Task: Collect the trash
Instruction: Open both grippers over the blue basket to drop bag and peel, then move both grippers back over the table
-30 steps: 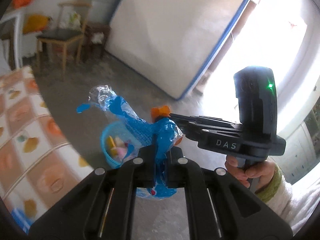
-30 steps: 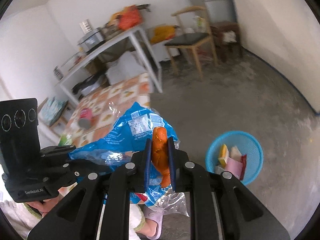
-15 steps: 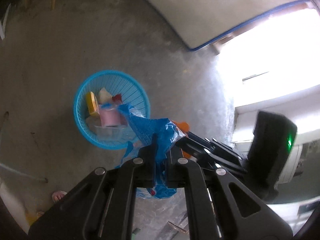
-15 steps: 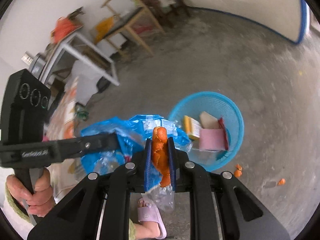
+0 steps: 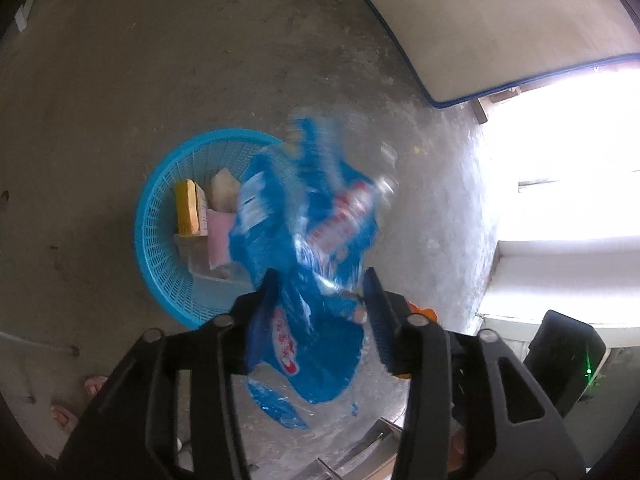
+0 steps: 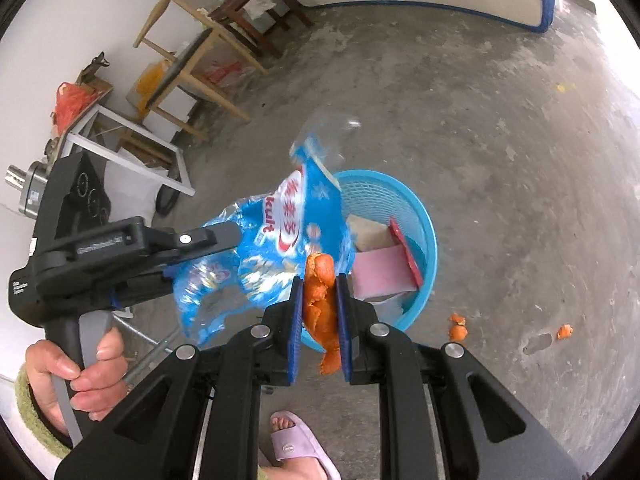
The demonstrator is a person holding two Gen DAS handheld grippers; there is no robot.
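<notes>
While the left gripper (image 5: 320, 300) stood with its fingers spread wide, the blue plastic wrapper (image 5: 308, 256) hung blurred in the gap between them, and whether it touched either pad could not be told. In the right wrist view the same gripper (image 6: 224, 248) reached in from the left, the person's hand (image 6: 76, 376) on its handle, with the wrapper (image 6: 280, 248) crumpled at its tips, just left of the right gripper's fingers. The right gripper (image 6: 320, 300) was closed down to a narrow gap on a piece of orange peel (image 6: 320, 296), which stood upright between the blue pads and poked out above and below them. A lilac slipper (image 6: 296, 444) showed at the near edge, below the tongs.

Just beyond both grippers, a blue plastic basket (image 6: 424, 240) sat on the concrete floor (image 6: 500, 152), holding a pink packet (image 6: 380, 272) and other scraps; the wrapper overlapped its left rim. Two small bits of peel (image 6: 458, 328) lay on the floor right of the basket. Farther off, wooden chairs (image 6: 192, 52) stood by the white wall.
</notes>
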